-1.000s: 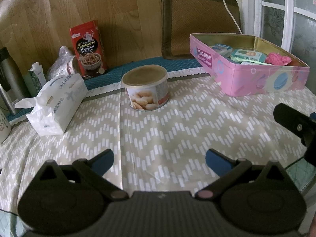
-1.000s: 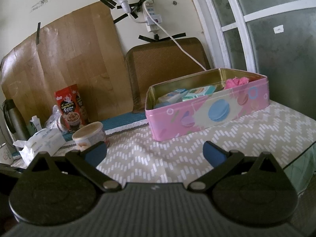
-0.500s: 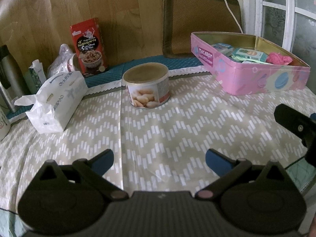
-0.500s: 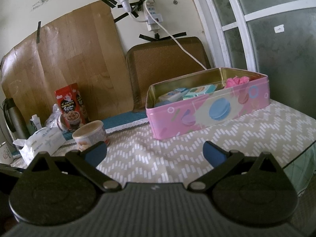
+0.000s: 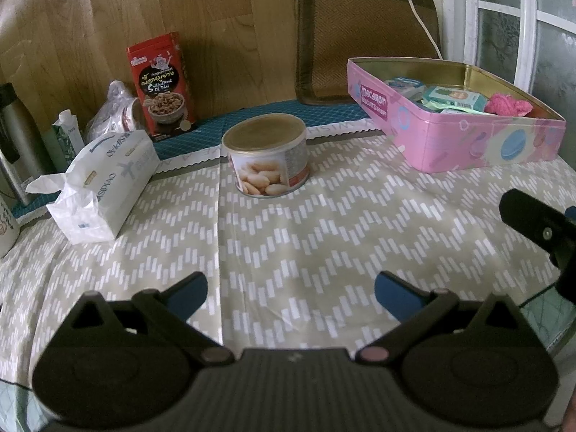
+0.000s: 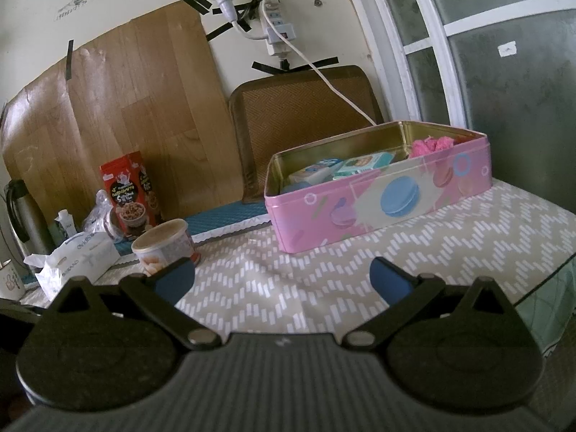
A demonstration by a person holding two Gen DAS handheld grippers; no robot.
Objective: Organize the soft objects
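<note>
An open pink macaron tin stands at the back right of the table. Inside lie small tissue packs and a pink fluffy cloth. A white soft tissue pack lies at the left. My left gripper hovers open over the bare cloth near the front edge, holding nothing. My right gripper is open too, empty, in front of the tin; part of it shows at the right edge of the left wrist view.
A round tin of nuts sits mid-table. A red snack box, a plastic bag, a small carton and a flask line the back left. A mug is far left. A brown cushion leans on the wall.
The left wrist view has tilted slightly, so the objects sit a little higher in frame. The right view is almost unchanged. Both grippers stay open.
</note>
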